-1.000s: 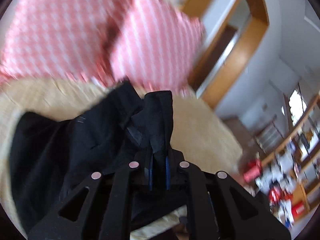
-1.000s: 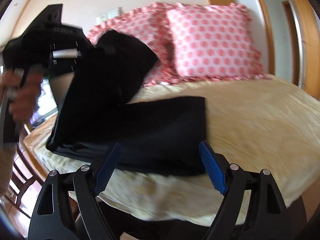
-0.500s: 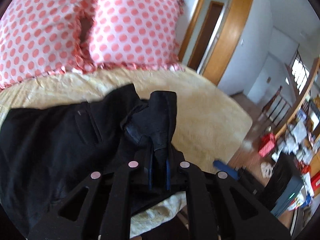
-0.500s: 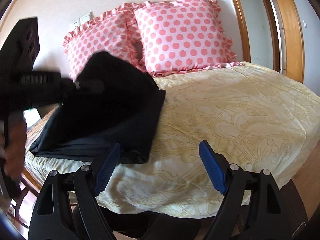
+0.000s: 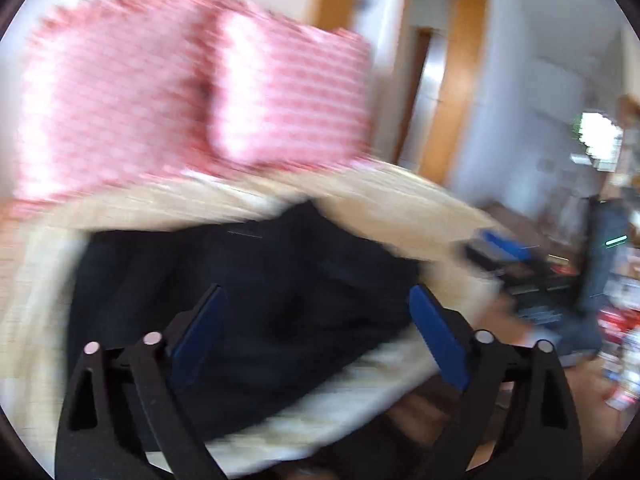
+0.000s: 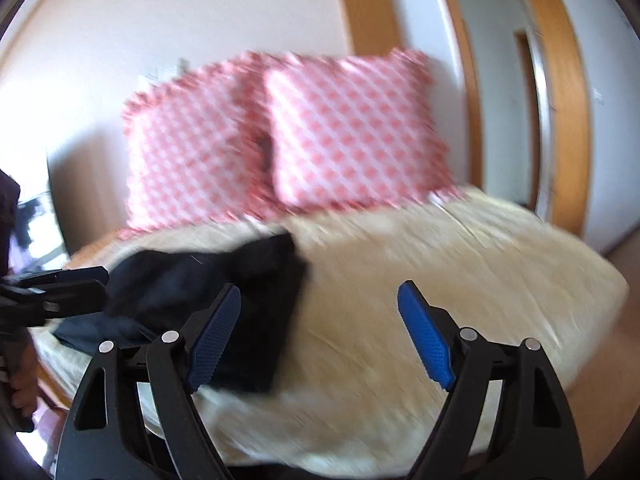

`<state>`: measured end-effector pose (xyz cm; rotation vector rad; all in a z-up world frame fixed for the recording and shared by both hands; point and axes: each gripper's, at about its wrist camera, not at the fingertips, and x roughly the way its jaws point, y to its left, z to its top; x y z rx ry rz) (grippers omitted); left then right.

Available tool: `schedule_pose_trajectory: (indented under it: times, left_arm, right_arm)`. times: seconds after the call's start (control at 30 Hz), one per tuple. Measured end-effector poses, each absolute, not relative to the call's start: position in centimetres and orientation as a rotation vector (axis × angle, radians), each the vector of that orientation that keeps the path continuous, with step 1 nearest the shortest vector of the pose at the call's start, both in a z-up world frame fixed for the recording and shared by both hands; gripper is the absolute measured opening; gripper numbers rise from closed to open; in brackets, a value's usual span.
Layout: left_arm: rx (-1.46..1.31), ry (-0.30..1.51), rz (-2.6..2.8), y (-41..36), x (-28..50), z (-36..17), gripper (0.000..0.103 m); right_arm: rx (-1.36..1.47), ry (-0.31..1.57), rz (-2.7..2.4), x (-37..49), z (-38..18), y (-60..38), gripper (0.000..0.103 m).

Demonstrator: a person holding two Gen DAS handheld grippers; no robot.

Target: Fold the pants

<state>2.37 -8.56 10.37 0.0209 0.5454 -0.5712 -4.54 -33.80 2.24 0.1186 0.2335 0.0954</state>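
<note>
1. In the left wrist view the left gripper (image 5: 316, 332) has its blue-padded fingers (image 5: 198, 328) spread wide. They have just been opening, and the pads press on nothing. The black pants (image 5: 256, 292) lie on the bed beyond and partly between the finger tips.
2. In the right wrist view the right gripper (image 6: 320, 332) also stands with its fingers (image 6: 214, 334) spread, pinching nothing. It hangs over the near edge of the bed (image 6: 420, 280).
3. Only the right wrist view shows the left tool from outside: its dark body (image 6: 52, 292) reaches in from the left edge, near the pants (image 6: 224, 296), with part of a hand (image 6: 22, 380) below it.
4. The pants lie as a folded black heap on the left part of the pale yellow bedcover, near the front edge; the right part of the cover is bare.
5. Behind them two pink spotted pillows (image 6: 352, 128) lean side by side against the wall.
6. Only the left wrist view shows the room to the right: a wooden door frame (image 5: 452, 92), a bright window (image 5: 600, 132) and blurred clutter on the floor (image 5: 580, 300).
7. Both views are blurred by motion, and no writing or label can be read.
</note>
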Motion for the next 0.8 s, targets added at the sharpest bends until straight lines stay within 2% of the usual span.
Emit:
schedule_pose_trajectory:
  times: [0.1, 0.23, 0.37, 0.4, 0.43, 0.63, 0.7, 0.8]
  left_arm:
    - [0.063, 0.505, -0.32, -4.9, 3.2, 9.3, 0.095]
    - [0.069, 0.549, -0.247, -2.7, 3.2, 7.5, 0.095]
    - [0.116, 0.562, -0.216, -1.9, 2.9, 5.9, 0.095]
    - [0.127, 0.565, -0.216, -2.1, 3.0, 5.7, 0.095]
    - [0.141, 0.572, -0.22, -2.2, 3.1, 5.4, 0.095]
    - [0.129, 0.616, -0.25, -2.1, 3.9, 3.9, 0.095]
    - [0.09, 0.636, -0.258, -1.5, 4.2, 3.5, 0.1]
    - [0.032, 0.662, -0.282, -0.9, 4.7, 3.0, 0.101]
  right_arm:
    - [0.073, 0.29, 0.176, -1.1, 2.8, -31.1, 0.081]
    - [0.062, 0.419, 0.192, 2.3, 1.6, -29.9, 0.056]
    - [0.033, 0.502, 0.158, 3.5, 0.3, -29.5, 0.041]
    - [0.026, 0.507, 0.153, 3.3, 0.0, -29.5, 0.029]
    - [0.019, 0.512, 0.144, 3.0, -0.2, -29.6, 0.022]
    - [0.068, 0.548, 0.155, 0.3, -1.3, -30.6, 0.016]
    - [0.043, 0.554, 0.125, -0.7, -1.7, -30.3, 0.016]
    - [-0.037, 0.555, 0.096, -0.4, -2.1, -29.5, 0.016]
